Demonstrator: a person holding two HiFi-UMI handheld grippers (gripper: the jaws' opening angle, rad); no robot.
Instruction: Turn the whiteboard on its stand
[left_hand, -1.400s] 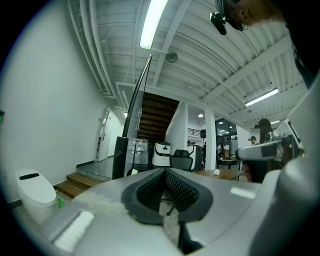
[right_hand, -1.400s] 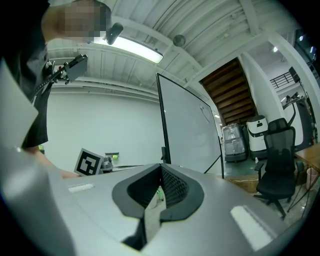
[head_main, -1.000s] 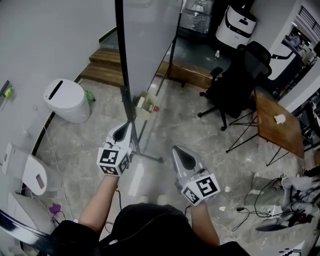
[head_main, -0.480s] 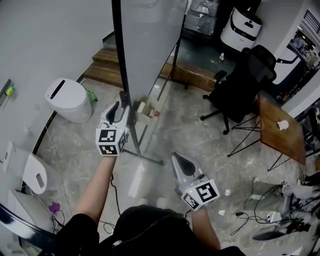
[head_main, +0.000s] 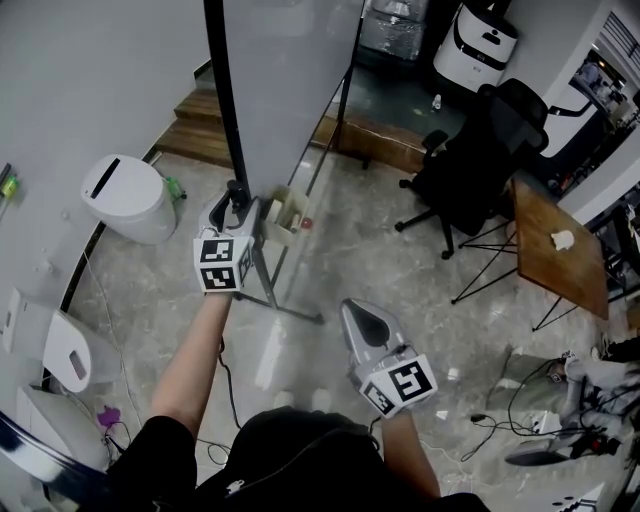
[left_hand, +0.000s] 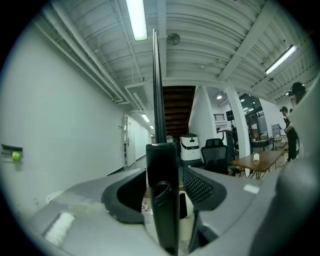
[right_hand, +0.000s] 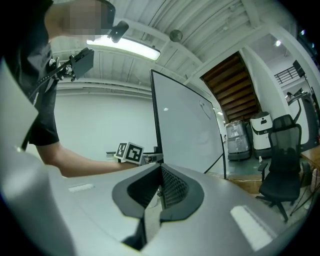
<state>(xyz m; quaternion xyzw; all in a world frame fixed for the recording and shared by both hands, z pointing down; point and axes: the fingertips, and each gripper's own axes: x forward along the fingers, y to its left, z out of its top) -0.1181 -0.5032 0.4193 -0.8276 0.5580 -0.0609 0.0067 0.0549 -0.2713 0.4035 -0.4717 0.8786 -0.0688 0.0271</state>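
Note:
The whiteboard (head_main: 290, 60) stands upright on its black-framed stand, seen edge-on in the left gripper view (left_hand: 155, 90) and as a wide white panel (right_hand: 185, 130) in the right gripper view. My left gripper (head_main: 232, 212) reaches the stand's near black post (head_main: 225, 100). Its jaws are opening, with the post (left_hand: 162, 210) between them and a gap on each side (left_hand: 162, 192). My right gripper (head_main: 365, 322) hangs lower and nearer to me, shut and holding nothing (right_hand: 159, 187), well apart from the stand.
A white lidded bin (head_main: 128, 200) sits left of the stand, with wooden steps (head_main: 200, 125) behind. On the stand sits a small tray (head_main: 285, 215). At right are a black office chair (head_main: 475, 165), a wooden table (head_main: 555, 250), and floor cables (head_main: 520, 410).
My left gripper has moved up and forward along the stand to its post, and its jaws have spread apart around it. The right gripper has barely shifted.

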